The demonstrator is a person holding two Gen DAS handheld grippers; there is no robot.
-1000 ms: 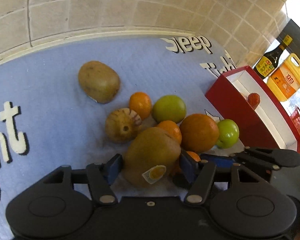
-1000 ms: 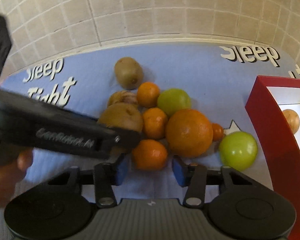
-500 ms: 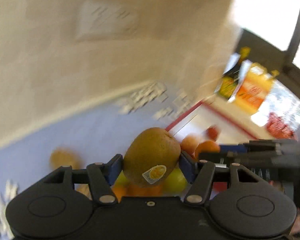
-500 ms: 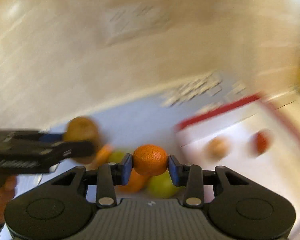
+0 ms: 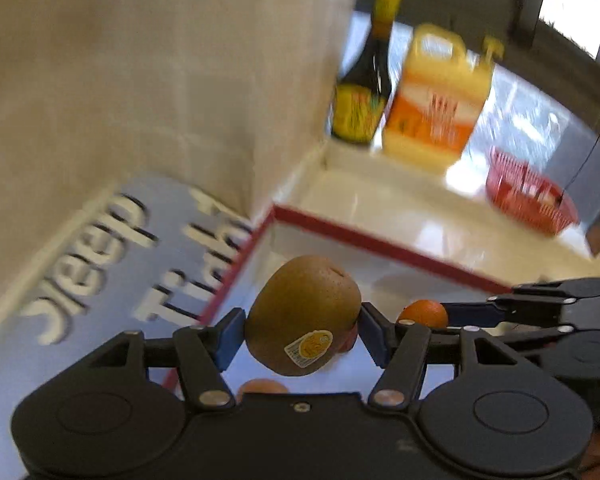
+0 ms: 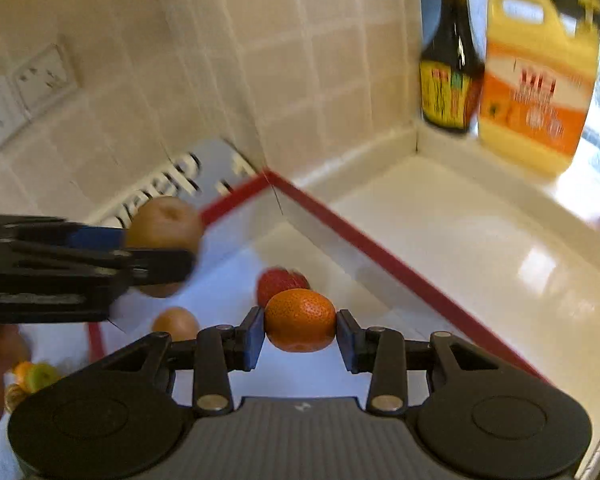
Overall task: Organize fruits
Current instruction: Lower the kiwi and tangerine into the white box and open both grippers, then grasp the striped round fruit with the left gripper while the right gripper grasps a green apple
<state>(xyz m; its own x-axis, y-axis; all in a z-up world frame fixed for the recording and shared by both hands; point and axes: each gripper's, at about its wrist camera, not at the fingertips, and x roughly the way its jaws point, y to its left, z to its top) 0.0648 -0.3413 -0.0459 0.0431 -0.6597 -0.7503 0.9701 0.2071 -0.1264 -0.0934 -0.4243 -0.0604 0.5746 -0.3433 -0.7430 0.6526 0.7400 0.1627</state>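
Observation:
My left gripper [image 5: 302,330] is shut on a brown kiwi [image 5: 300,312] with a yellow sticker, held in the air over the red-rimmed white box [image 5: 364,238]. My right gripper [image 6: 300,334] is shut on a small orange mandarin [image 6: 300,320], also above the box [image 6: 380,248]. In the right wrist view the left gripper and its kiwi [image 6: 166,222] appear at the left. In the left wrist view the right gripper's mandarin [image 5: 424,314] shows at the right. A red fruit [image 6: 280,282] and a small brown fruit [image 6: 176,322] lie inside the box.
A dark sauce bottle [image 6: 450,56] and a yellow-orange jug [image 6: 536,80] stand on the white counter behind the box. A red basket [image 5: 530,192] sits further right. The blue mat [image 5: 100,248] with white lettering lies left of the box, under a tiled wall. Leftover fruits [image 6: 32,376] show at lower left.
Both grippers lifted their fruits off the pile on the blue mat and swung right, over the red box. The right gripper closed on the mandarin.

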